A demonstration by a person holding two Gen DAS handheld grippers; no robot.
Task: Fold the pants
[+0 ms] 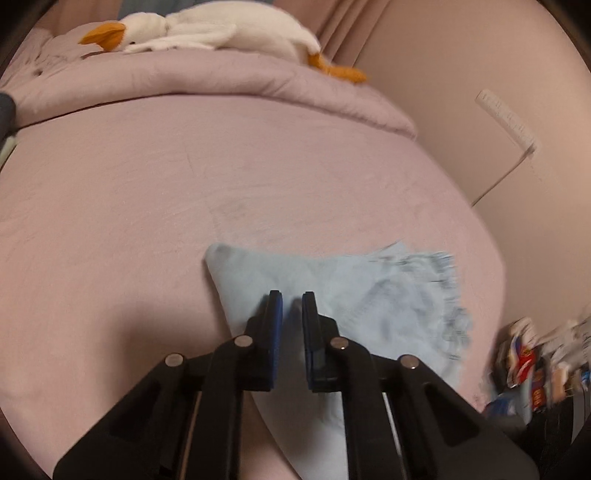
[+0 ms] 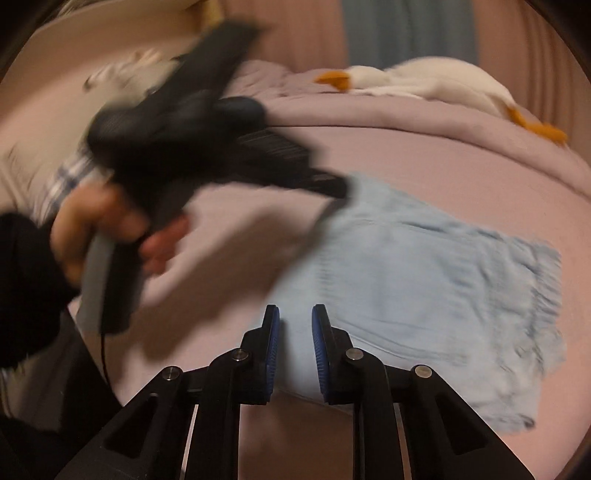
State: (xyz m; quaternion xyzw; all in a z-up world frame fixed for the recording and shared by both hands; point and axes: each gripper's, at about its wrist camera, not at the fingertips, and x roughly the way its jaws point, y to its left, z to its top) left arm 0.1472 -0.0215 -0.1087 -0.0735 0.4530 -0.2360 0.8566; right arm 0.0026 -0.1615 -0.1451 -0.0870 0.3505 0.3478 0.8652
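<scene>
Light blue folded pants [image 1: 369,295] [image 2: 424,280] with a frayed hem [image 2: 543,295] lie on the pink bed sheet [image 1: 147,221]. My left gripper [image 1: 292,301] hovers over the pants' near left corner with a narrow gap between its blue-padded jaws and nothing visibly gripped. In the right wrist view the left gripper [image 2: 341,190] appears blurred, held by a hand [image 2: 110,225], its tips at the pants' far left corner. My right gripper [image 2: 295,314] is slightly open and empty above the pants' near edge.
A white plush goose [image 1: 221,29] [image 2: 424,81] lies on a rolled pink duvet [image 1: 221,81] at the head of the bed. A wall [image 1: 480,74] runs along the right side. Colourful clutter [image 1: 532,369] sits beside the bed at lower right.
</scene>
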